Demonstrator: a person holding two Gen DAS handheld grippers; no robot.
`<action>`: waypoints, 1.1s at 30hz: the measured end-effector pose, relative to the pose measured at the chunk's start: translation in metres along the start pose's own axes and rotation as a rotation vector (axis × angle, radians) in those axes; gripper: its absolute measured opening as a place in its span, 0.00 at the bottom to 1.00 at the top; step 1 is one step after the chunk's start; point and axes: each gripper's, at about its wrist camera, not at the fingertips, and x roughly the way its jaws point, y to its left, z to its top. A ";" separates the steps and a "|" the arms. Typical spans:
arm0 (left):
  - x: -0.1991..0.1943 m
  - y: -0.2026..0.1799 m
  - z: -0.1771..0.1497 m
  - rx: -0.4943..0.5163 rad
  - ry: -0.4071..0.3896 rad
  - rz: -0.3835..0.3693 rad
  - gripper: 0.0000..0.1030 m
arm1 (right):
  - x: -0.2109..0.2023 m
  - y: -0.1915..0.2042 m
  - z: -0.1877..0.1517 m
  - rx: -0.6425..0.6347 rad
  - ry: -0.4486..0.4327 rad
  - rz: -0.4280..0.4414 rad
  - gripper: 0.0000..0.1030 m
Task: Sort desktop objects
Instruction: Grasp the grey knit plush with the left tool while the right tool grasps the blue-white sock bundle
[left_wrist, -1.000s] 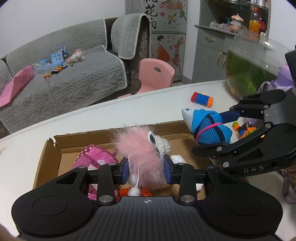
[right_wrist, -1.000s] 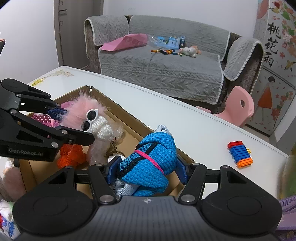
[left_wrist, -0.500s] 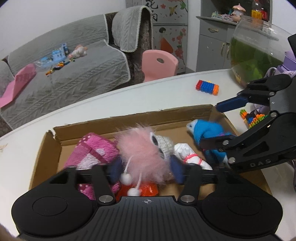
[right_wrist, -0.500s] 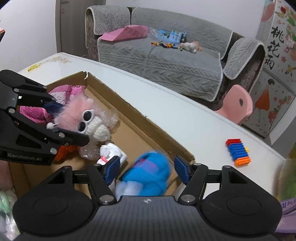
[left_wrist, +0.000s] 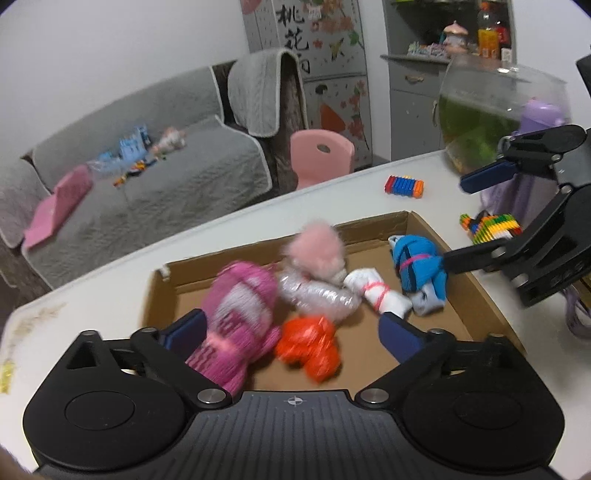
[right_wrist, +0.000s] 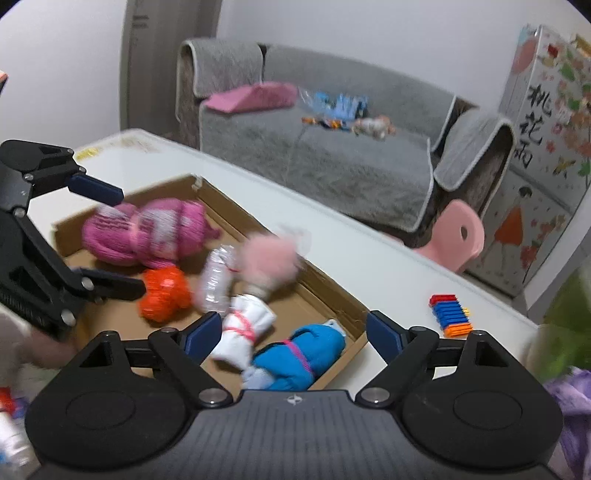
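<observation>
A shallow cardboard box (left_wrist: 373, 225) (right_wrist: 229, 201) lies on the white table. In it lie a pink fluffy toy (left_wrist: 317, 249) (right_wrist: 271, 262), a blue sock bundle (left_wrist: 419, 267) (right_wrist: 299, 356), a magenta knit bundle (left_wrist: 240, 310) (right_wrist: 147, 230), an orange item (left_wrist: 308, 341) (right_wrist: 166, 293), a white bundle tied with pink band (left_wrist: 376, 291) (right_wrist: 242, 328) and a clear plastic wrap (left_wrist: 317, 295). My left gripper (left_wrist: 291, 332) (right_wrist: 105, 240) is open and empty above the box's near side. My right gripper (right_wrist: 295, 332) (left_wrist: 465, 218) is open and empty above the box's right end.
A strip of coloured blocks (left_wrist: 404, 184) (right_wrist: 450, 314) lies on the table beyond the box. A multicoloured block pile (left_wrist: 491, 227), a purple item (left_wrist: 535, 155) and a glass fishbowl (left_wrist: 491, 110) stand at the right. A pink chair (left_wrist: 319, 155) and grey sofa (left_wrist: 147, 177) are behind.
Both grippers opened and pulled back and up. The pink fluffy toy and the blue sock bundle were let go and now lie in the box.
</observation>
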 end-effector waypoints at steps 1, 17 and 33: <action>-0.012 0.005 -0.006 0.003 -0.008 -0.003 1.00 | -0.009 0.003 -0.002 -0.004 -0.015 0.000 0.83; -0.065 0.013 -0.110 0.075 0.056 -0.092 1.00 | -0.078 0.126 -0.084 0.087 -0.075 0.222 0.94; -0.037 -0.013 -0.130 0.056 0.117 -0.196 0.92 | -0.046 0.157 -0.116 0.209 0.005 0.231 0.65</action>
